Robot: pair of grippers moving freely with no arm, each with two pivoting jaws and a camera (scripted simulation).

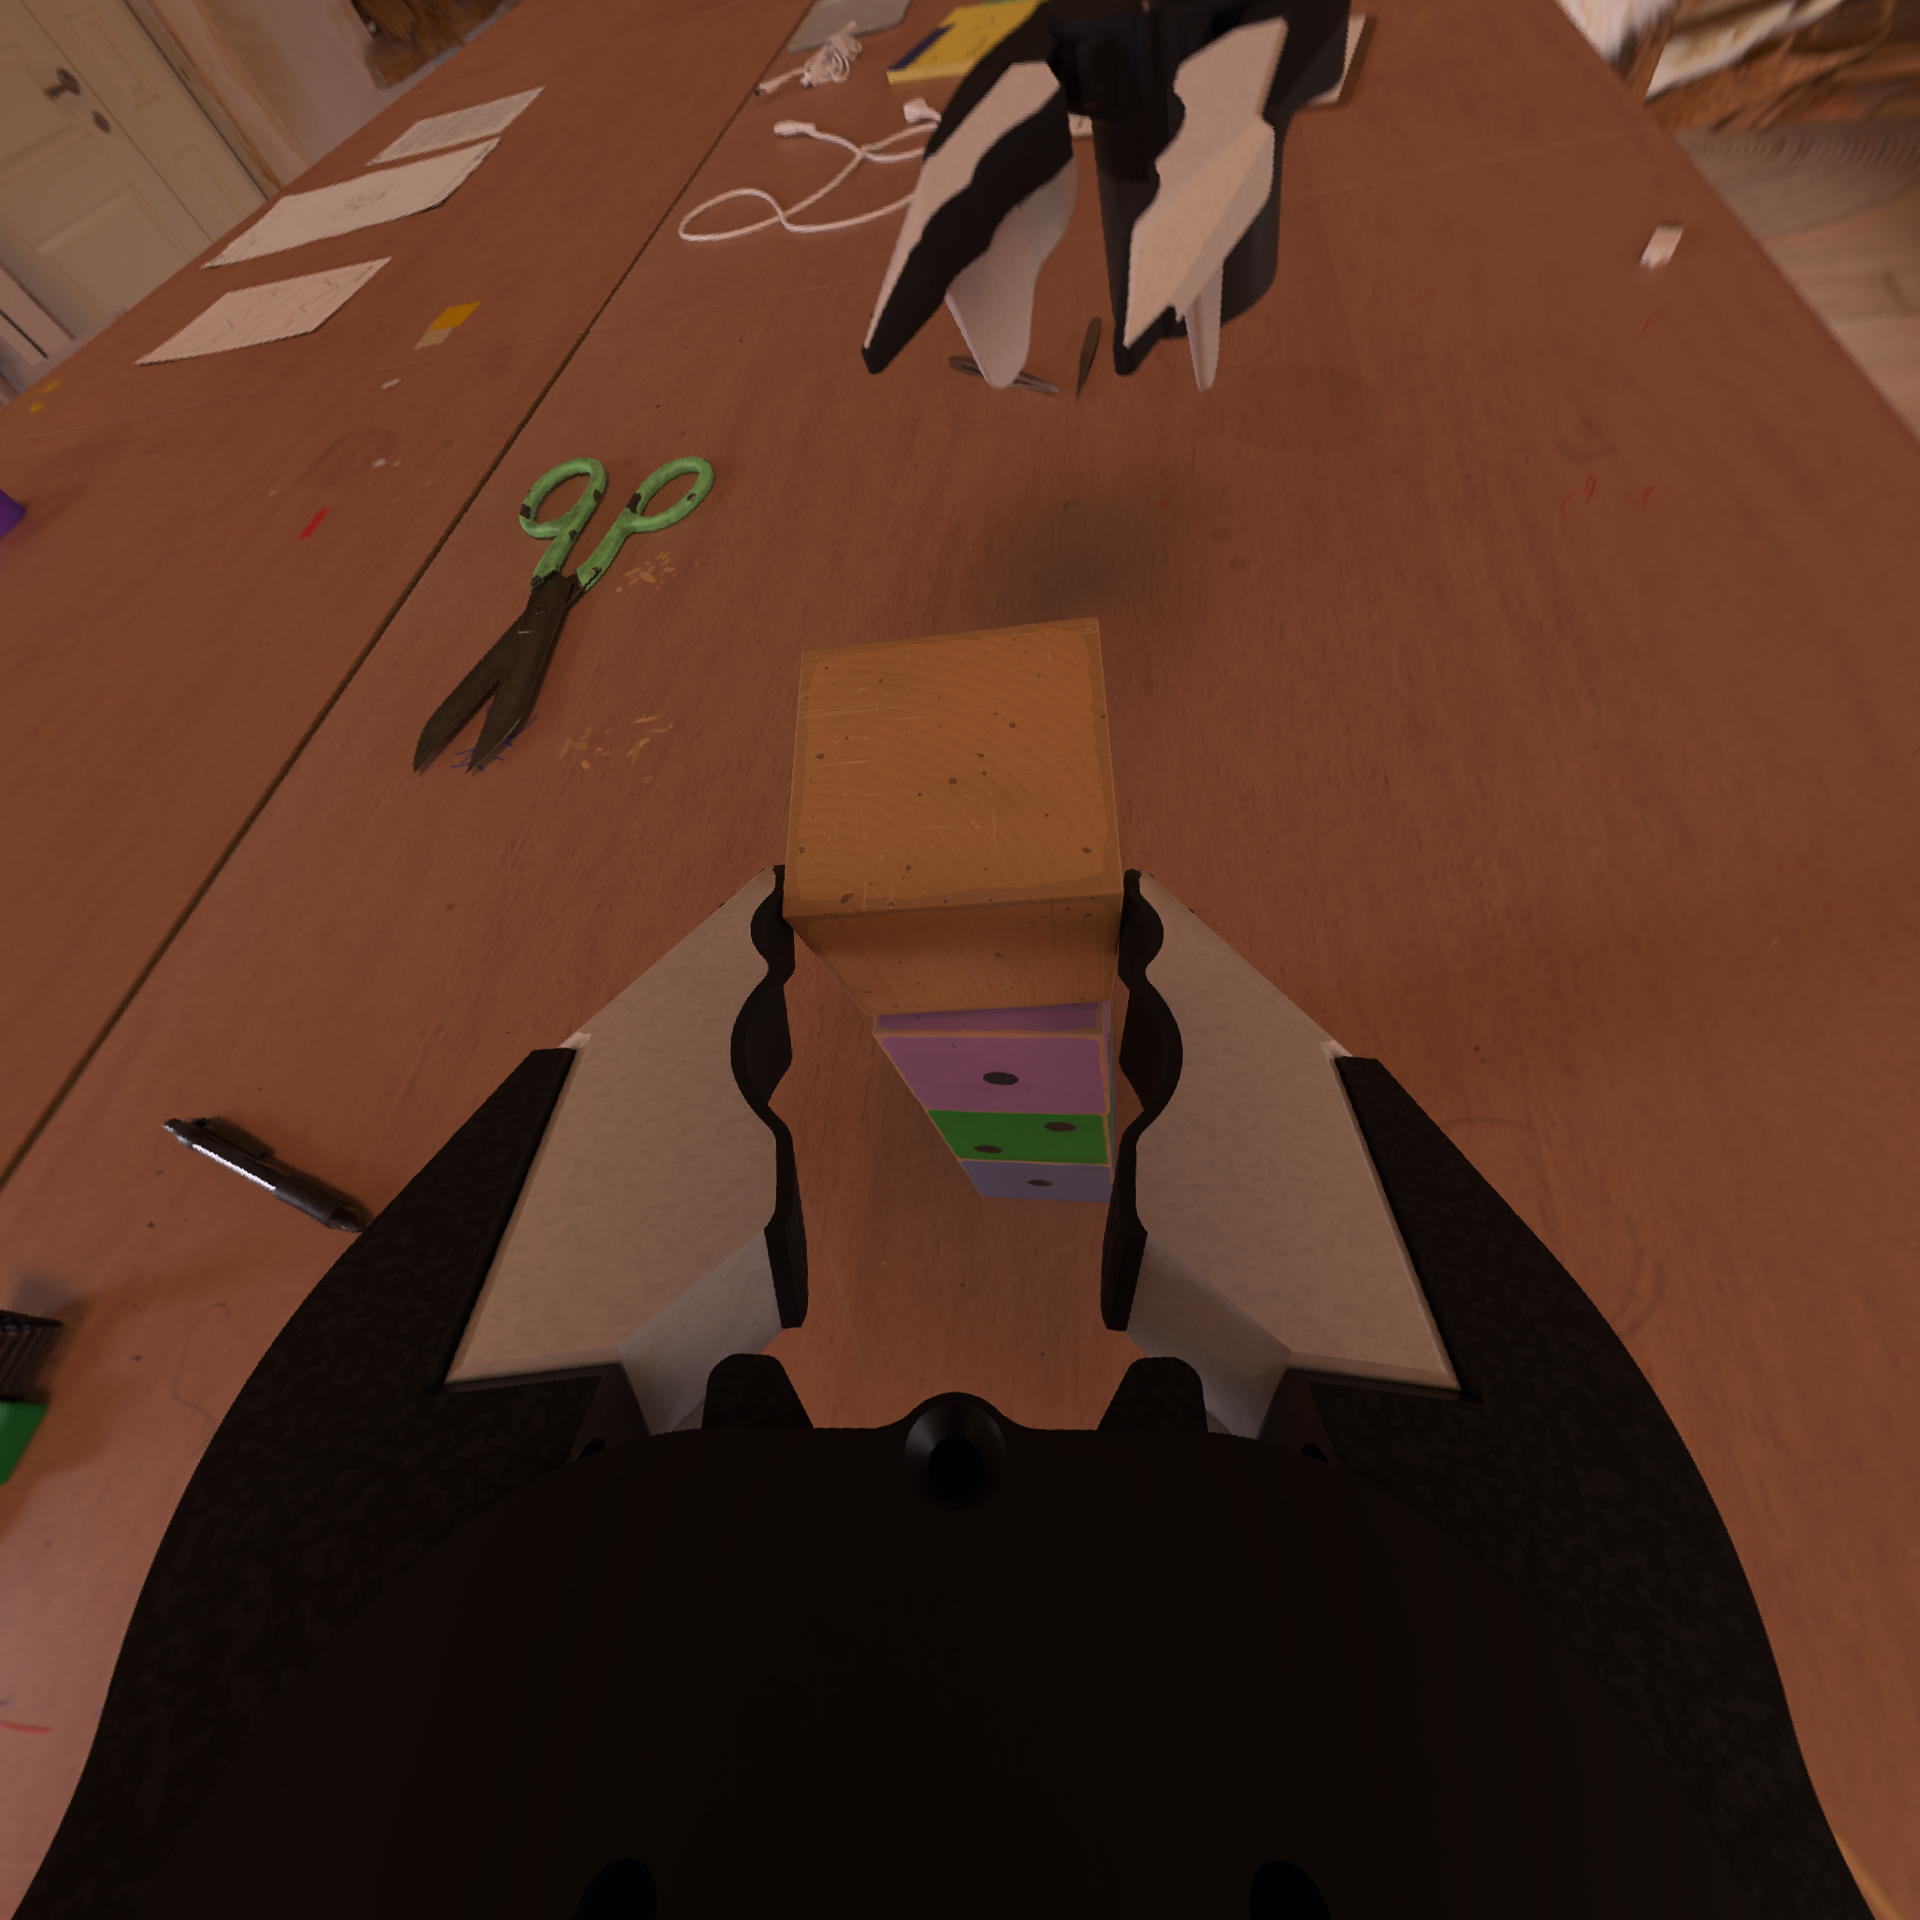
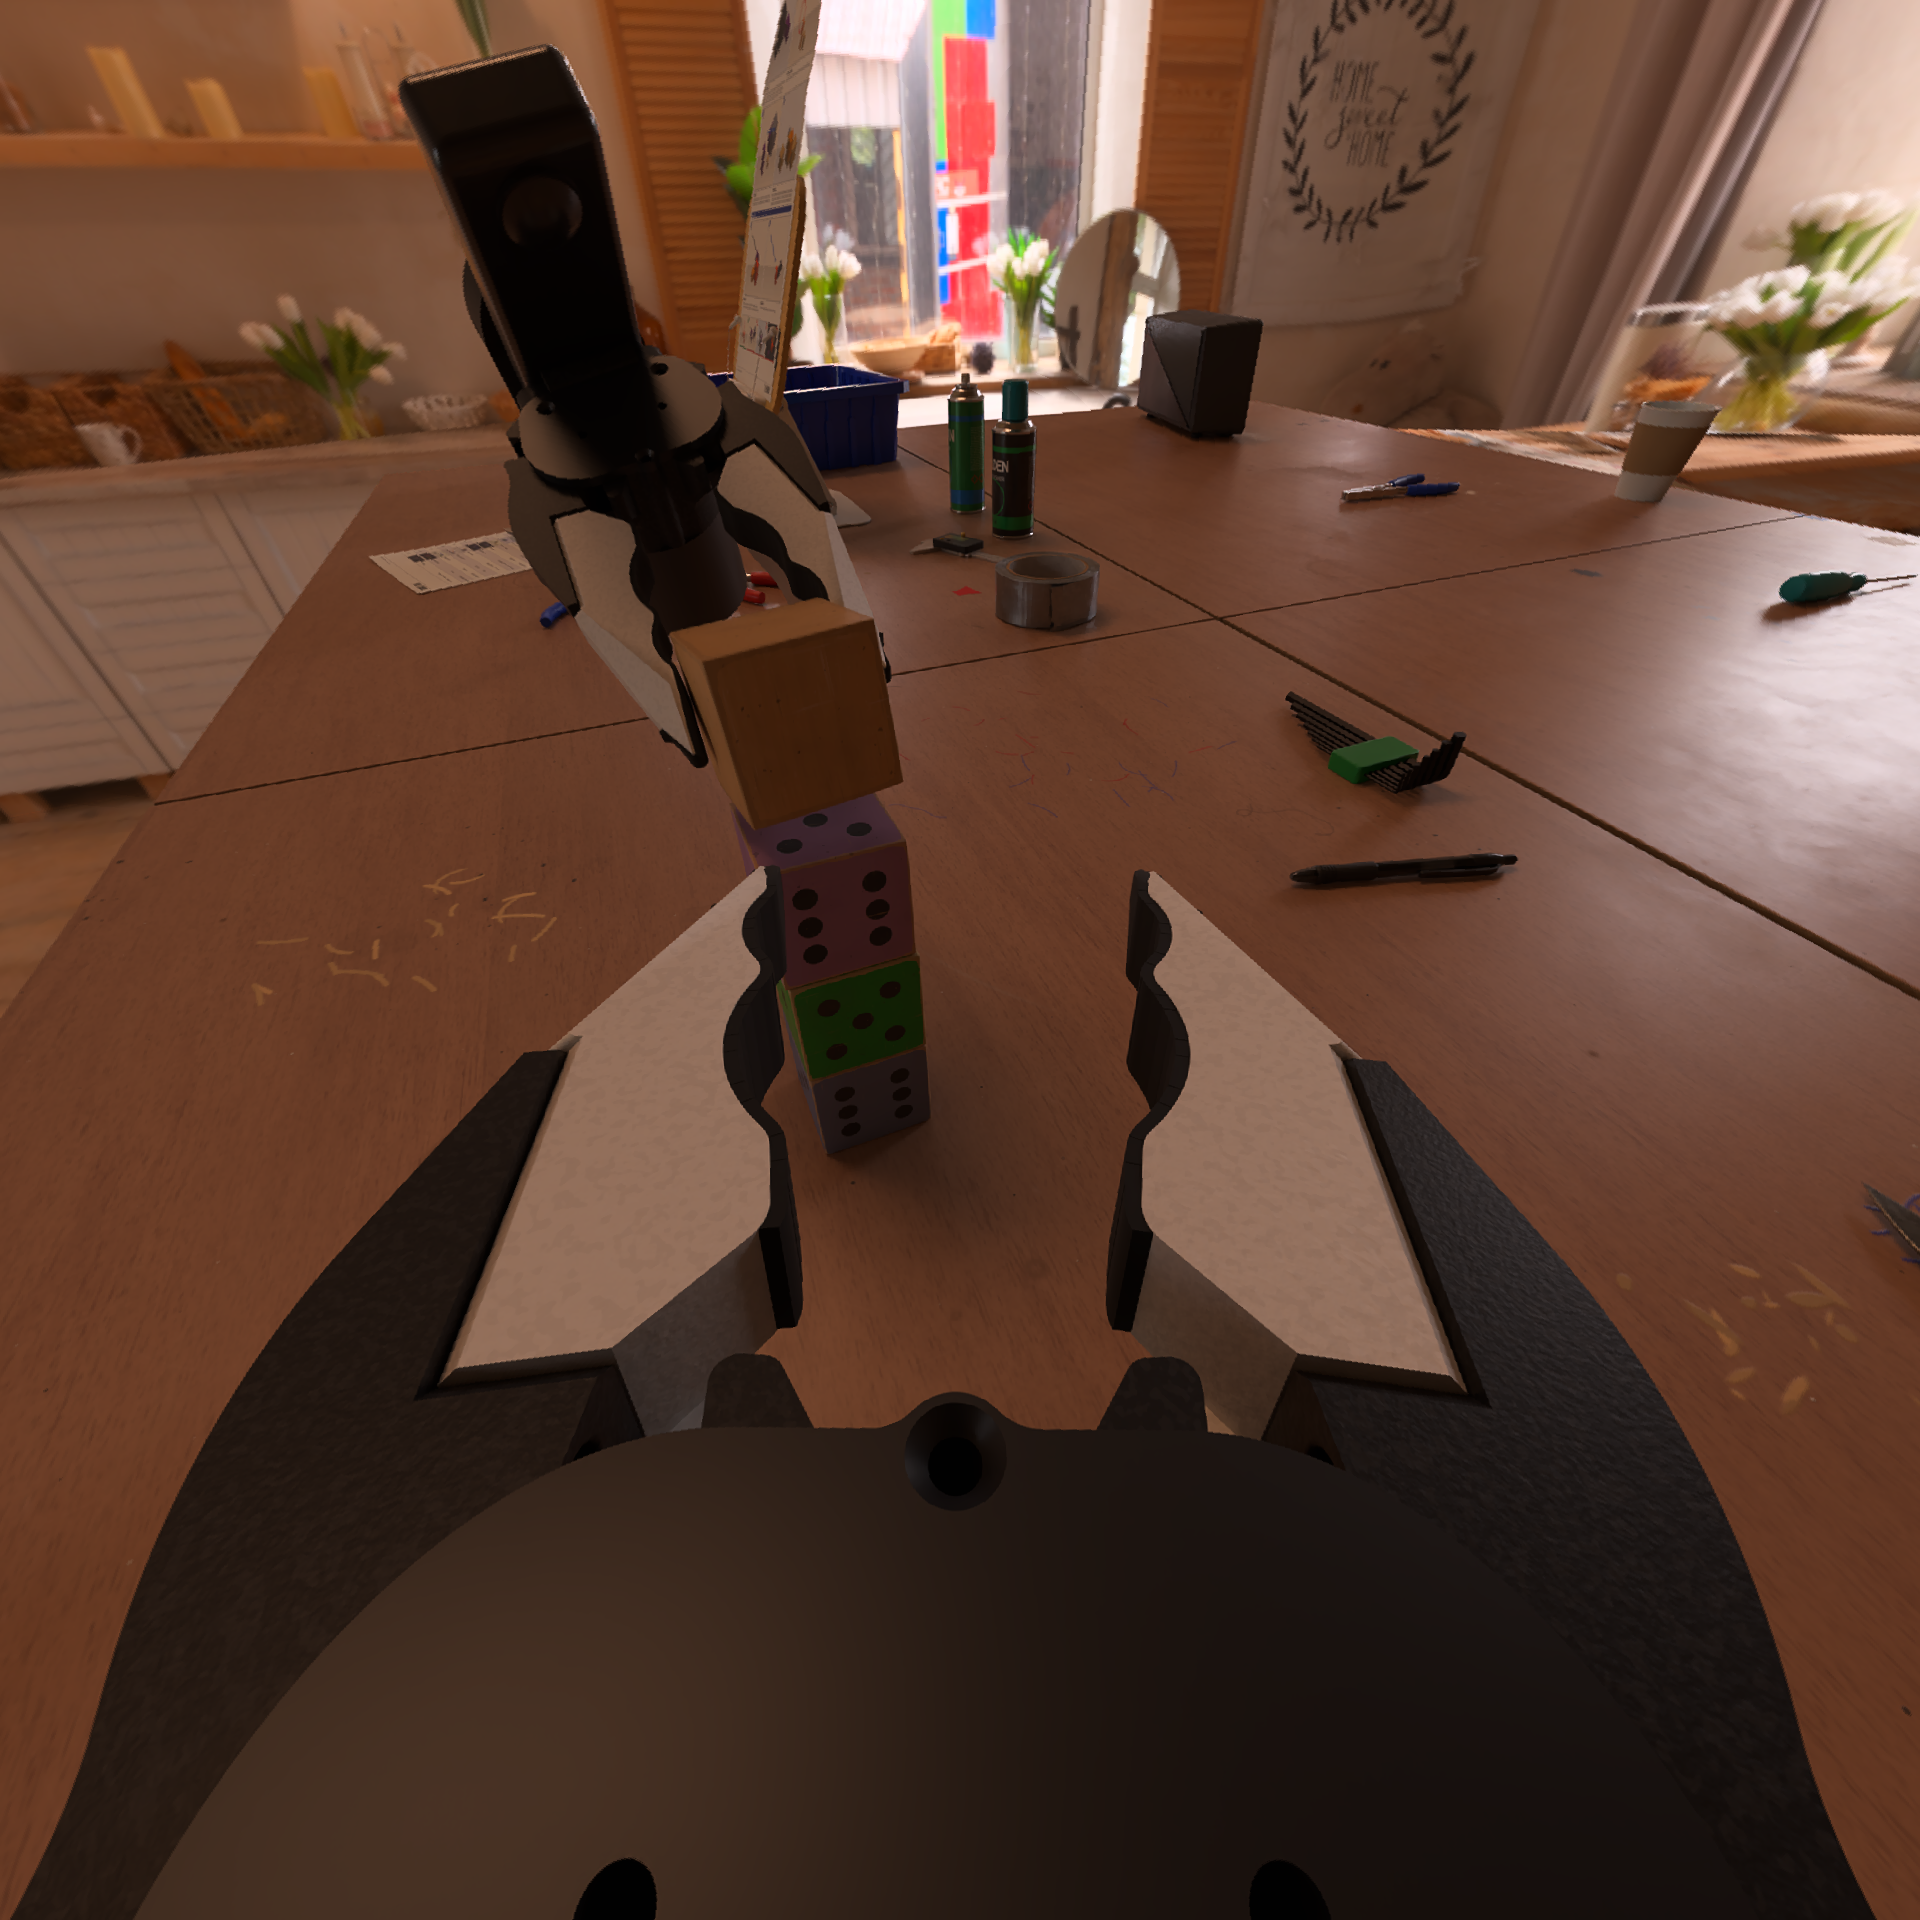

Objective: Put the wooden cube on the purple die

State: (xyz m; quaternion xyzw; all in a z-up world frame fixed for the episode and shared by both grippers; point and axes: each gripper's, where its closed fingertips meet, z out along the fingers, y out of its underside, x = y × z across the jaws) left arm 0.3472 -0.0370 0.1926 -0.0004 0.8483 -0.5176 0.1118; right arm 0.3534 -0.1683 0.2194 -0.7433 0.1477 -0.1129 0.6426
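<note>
Left gripper [image 1: 954, 894] is clamped on the wooden cube [image 1: 951, 769], jaws pinching its two side faces at the near edge. In the right wrist view the same cube [image 2: 800, 712] sits tilted, one low corner down over the top face of the purple die [image 2: 847, 899]; whether it actually touches the die I can't tell.

The purple die tops a three-die stack: purple die, then green die [image 2: 857, 1018], then a blue-violet die [image 2: 871, 1101] at the bottom on the wooden table [image 2: 1351, 1143]. The stack leans slightly in the right view. From the left wrist view the stack shows under the cube, between the left fingers: purple die [image 1: 992, 1065], green die [image 1: 1018, 1138], blue-violet die [image 1: 1039, 1181].

Right gripper [image 2: 954, 894] is spread wide, nothing between the jaws, low over the table on the near side of the stack (its left finger overlaps the dice in its own view, contact unclear). It also shows far off in the left view [image 1: 1075, 358].

Table clutter: green-handled scissors [image 1: 566, 603], black pen [image 2: 1403, 868], hex key set [image 2: 1377, 753], tape roll [image 2: 1047, 589], two spray cans [image 2: 992, 462].
</note>
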